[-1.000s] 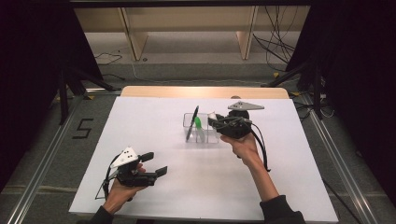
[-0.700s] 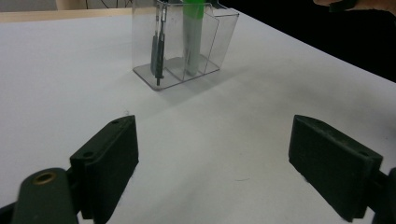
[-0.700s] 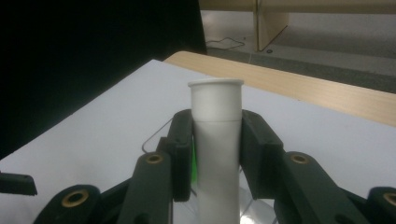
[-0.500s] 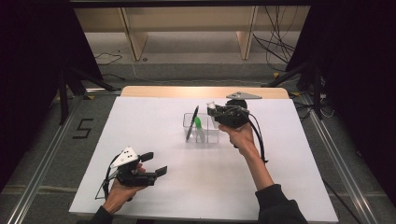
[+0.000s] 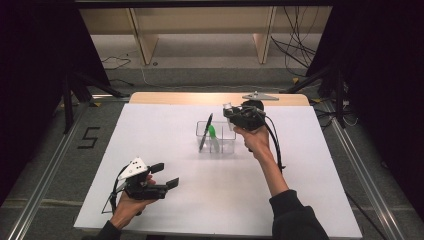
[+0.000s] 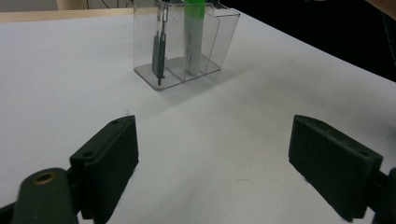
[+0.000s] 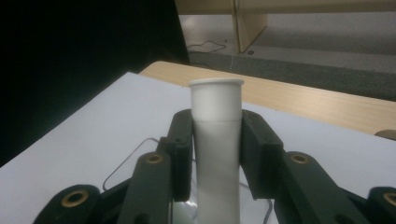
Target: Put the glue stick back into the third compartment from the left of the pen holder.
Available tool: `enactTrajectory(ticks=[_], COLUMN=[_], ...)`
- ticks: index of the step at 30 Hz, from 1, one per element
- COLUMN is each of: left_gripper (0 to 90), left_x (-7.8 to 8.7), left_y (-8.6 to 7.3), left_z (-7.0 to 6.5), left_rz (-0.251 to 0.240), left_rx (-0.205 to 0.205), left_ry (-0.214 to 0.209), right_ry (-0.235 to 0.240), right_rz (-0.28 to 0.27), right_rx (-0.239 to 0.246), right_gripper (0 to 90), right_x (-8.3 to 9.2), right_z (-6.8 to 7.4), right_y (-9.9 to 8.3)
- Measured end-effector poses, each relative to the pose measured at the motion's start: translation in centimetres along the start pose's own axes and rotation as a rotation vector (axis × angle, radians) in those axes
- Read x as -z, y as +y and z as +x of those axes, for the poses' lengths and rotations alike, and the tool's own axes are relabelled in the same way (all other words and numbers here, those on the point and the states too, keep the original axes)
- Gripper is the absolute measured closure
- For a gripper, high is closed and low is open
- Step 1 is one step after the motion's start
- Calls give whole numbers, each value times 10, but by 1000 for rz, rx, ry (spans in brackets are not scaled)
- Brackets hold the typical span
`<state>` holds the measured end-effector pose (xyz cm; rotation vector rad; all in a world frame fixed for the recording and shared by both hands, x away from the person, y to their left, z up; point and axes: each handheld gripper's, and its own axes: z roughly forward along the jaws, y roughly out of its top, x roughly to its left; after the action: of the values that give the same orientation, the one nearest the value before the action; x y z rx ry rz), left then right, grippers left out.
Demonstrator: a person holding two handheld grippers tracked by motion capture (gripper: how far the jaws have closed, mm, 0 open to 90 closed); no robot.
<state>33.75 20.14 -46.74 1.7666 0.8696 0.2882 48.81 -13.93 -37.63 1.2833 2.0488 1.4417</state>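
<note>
White cylindrical tube (image 7: 216,140), upright, pinched between both jaws of right gripper (image 5: 235,113), held above clear compartmented holder (image 5: 227,145) near table centre. Holder: dark pen (image 5: 205,132) in one compartment, green marker (image 5: 213,137) in the next. Left gripper (image 5: 162,176) at 7 o'clock from holder, well apart, jaws spread wide over white table (image 5: 310,165), nothing between.

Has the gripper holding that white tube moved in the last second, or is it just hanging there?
Yes. In the high view the right gripper, shut on the white tube, has drifted toward the table's far wooden edge, ending over the clear organiser's right end.
</note>
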Motion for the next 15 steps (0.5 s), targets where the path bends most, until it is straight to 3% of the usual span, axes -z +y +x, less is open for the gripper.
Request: enactTrajectory(ticks=[15], left_gripper=[155], left_x=[0], left_y=[0], left_z=[0], left_rz=[0], left_rx=[-3], left_ry=[-1], right_ry=[-21], right_rz=[18], right_rx=[-6], right_gripper=[676], right_x=[-14], right_z=[-6], right_y=[-4])
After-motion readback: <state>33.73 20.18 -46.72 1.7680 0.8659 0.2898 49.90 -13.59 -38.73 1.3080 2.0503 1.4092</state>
